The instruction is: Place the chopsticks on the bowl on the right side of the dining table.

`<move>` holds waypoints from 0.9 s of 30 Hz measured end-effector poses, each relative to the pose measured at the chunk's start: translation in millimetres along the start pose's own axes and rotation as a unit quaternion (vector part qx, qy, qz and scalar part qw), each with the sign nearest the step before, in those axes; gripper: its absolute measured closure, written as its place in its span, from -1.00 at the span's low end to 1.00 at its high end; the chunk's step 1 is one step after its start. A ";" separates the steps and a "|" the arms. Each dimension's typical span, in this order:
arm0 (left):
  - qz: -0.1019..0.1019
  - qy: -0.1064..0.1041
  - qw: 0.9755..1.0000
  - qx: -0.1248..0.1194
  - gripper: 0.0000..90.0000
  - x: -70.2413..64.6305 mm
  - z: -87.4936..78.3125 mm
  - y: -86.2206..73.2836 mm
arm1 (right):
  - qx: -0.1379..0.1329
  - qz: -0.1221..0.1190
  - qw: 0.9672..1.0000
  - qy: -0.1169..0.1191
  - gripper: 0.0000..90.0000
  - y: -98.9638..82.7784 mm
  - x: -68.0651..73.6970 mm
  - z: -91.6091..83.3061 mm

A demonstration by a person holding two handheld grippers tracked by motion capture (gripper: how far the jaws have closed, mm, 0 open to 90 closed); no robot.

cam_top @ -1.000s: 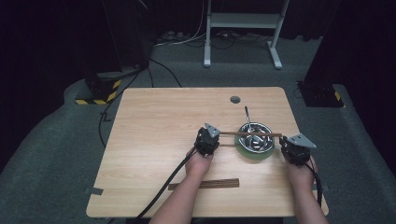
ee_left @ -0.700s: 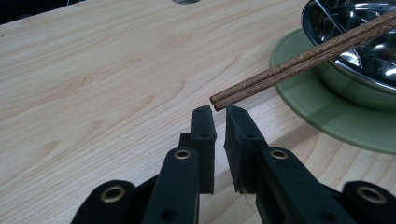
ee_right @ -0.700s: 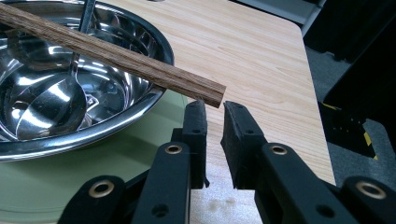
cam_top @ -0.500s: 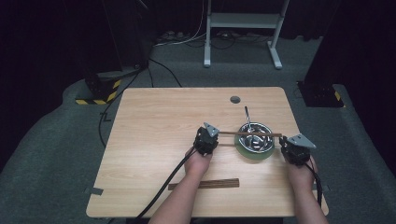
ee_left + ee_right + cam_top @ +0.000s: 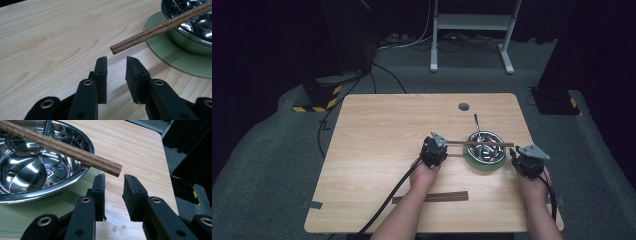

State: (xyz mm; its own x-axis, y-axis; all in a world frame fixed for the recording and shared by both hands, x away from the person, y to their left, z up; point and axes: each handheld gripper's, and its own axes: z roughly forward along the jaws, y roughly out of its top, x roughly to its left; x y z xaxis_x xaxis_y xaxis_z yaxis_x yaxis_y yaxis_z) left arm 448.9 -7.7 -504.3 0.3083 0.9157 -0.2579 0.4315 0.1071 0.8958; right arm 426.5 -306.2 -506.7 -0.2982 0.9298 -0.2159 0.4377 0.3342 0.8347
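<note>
The pair of brown wooden chopsticks [image 5: 480, 144] lies crosswise over the shiny steel bowl [image 5: 485, 148], both ends released from my just-opened left gripper [image 5: 116, 65] and right gripper [image 5: 114, 182].

A flat dark wooden strip [image 5: 430, 197] lay near the table's [image 5: 377, 145] front edge. A round grey grommet [image 5: 463, 106] sat near its far edge. On the grey carpet beyond stood a yellow-and-black striped block [image 5: 319, 98] and a white metal stand [image 5: 472, 30] with cables
</note>
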 end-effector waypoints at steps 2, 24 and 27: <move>-0.003 0.000 1.000 0.003 0.52 -1.6 -2.4 -0.5 | -0.001 -0.002 1.000 0.000 0.56 -0.1 0.6 -0.3; -0.028 -0.040 0.999 0.020 -0.05 4.8 -40.6 7.8 | -0.002 -0.005 1.000 -0.005 0.35 -2.2 8.1 -7.9; -0.030 -0.034 0.999 0.030 -0.14 18.7 -51.2 9.9 | -0.002 -0.008 1.000 -0.003 0.33 -1.7 9.0 -8.2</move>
State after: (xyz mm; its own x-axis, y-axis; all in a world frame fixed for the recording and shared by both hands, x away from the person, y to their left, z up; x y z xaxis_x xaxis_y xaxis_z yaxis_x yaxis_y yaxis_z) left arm 415.5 30.4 -481.7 0.3361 0.8799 -0.3359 0.4996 0.1358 0.8556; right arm 416.1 -299.6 -505.9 -0.2997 0.9252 -0.2327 0.4295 0.3486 0.8331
